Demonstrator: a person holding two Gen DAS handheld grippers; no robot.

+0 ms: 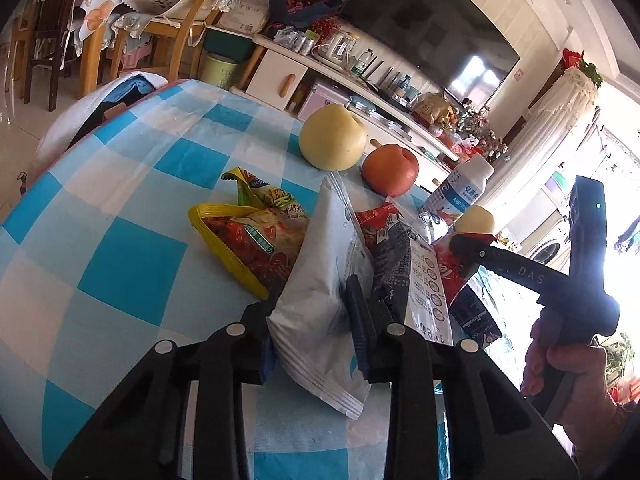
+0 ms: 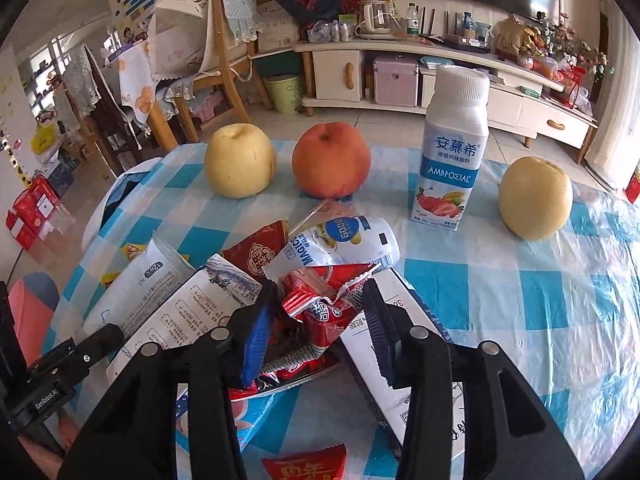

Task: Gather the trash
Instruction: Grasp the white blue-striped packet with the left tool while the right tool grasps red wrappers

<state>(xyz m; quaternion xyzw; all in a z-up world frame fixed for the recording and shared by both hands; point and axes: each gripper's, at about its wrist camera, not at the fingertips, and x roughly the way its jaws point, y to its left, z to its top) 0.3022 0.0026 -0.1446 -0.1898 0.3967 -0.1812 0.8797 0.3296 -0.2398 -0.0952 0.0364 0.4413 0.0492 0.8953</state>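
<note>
A heap of empty wrappers lies on the blue-and-white checked tablecloth [image 1: 120, 208]. My left gripper [image 1: 314, 304] is shut on a white and pale-blue packet [image 1: 320, 264] that stands upright between its pads. A yellow snack bag [image 1: 248, 240] lies just left of it. My right gripper [image 2: 320, 300] is shut on a crumpled red wrapper [image 2: 316, 312] at the top of the heap. A white pouch [image 2: 344, 244] lies just beyond that wrapper, and a printed white carton [image 2: 192, 308] lies to its left. The two grippers work side by side in the same heap.
Beyond the heap stand a yellow pear [image 2: 240, 160], a peach [image 2: 331, 160], a white yoghurt bottle [image 2: 454, 152] and a second pear [image 2: 536, 196]. A red sachet [image 2: 304, 464] lies near the front edge. Chairs, a green bin [image 2: 284, 92] and a TV cabinet [image 2: 400, 76] stand past the table.
</note>
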